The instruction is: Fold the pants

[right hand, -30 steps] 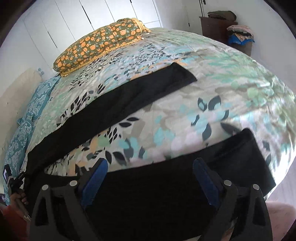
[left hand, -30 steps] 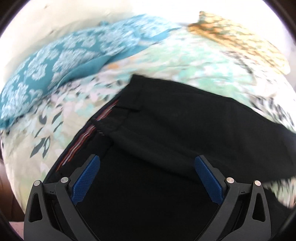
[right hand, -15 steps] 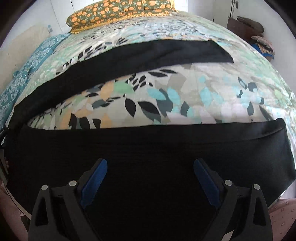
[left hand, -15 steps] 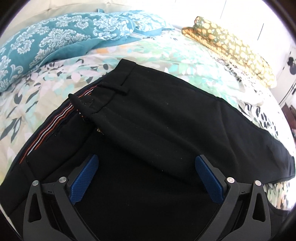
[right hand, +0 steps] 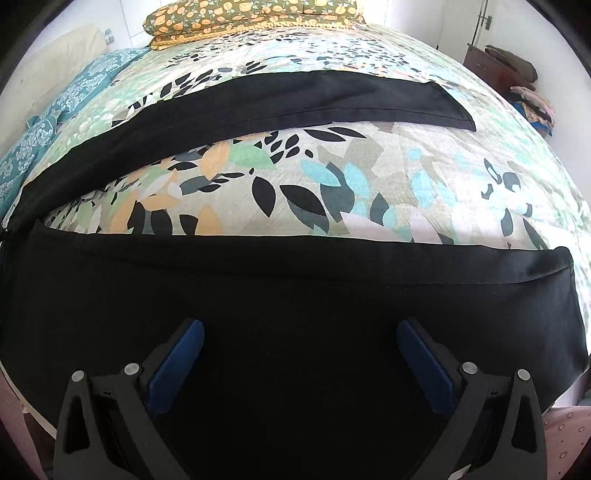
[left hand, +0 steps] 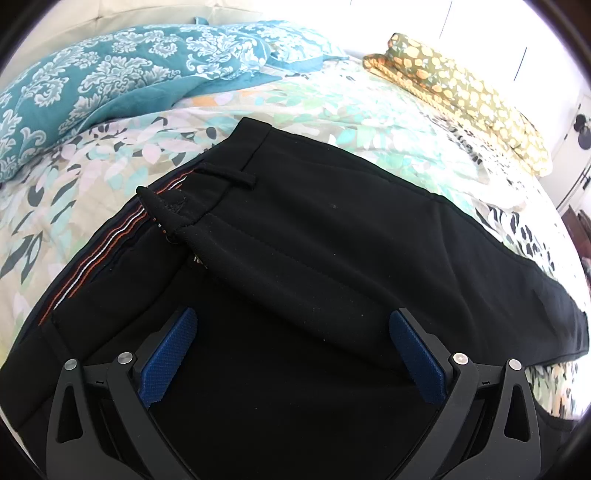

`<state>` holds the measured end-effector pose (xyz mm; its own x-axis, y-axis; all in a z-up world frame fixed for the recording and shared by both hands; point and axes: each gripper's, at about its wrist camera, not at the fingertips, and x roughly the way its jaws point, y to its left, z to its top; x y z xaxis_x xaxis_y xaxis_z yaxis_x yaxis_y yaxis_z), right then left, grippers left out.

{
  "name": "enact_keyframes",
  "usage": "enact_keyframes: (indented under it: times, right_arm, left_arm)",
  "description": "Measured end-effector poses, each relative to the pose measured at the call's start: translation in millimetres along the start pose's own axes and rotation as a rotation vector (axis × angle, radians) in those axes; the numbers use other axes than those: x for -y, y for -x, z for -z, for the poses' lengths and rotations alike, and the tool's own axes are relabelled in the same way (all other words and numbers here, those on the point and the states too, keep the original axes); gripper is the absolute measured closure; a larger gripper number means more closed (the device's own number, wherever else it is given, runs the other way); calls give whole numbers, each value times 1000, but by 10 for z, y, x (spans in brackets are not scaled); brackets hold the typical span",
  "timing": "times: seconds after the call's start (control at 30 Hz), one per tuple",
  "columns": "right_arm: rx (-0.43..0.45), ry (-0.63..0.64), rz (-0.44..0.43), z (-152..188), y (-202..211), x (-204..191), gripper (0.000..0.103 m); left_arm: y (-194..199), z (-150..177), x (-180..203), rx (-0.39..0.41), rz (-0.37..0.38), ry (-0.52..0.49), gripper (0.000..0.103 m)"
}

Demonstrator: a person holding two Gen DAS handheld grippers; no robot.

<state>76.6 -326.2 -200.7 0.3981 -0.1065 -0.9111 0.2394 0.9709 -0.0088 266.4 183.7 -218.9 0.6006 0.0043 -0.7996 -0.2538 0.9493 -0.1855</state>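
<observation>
Black pants (left hand: 332,236) lie spread on the bed (right hand: 332,177), legs apart. The left gripper (left hand: 291,347) hovers over the waistband end, jaws wide, nothing between its pads. The right gripper (right hand: 299,354) — equally wide, empty — hangs over the nearer leg. A yellow pillow (right hand: 251,14) lies beyond the pants.
</observation>
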Motion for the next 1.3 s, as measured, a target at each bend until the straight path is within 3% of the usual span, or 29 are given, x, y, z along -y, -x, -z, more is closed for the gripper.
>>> enact_keyframes:
  times: [1.07,1.3]
  right_arm:
    - [12,17,3,37,-2,-10,0]
    - [11,30,-31,63,12,33,0]
  left_arm:
    - [-1,2,7,0,0,0,0]
    - [-1,2,6,0,0,0,0]
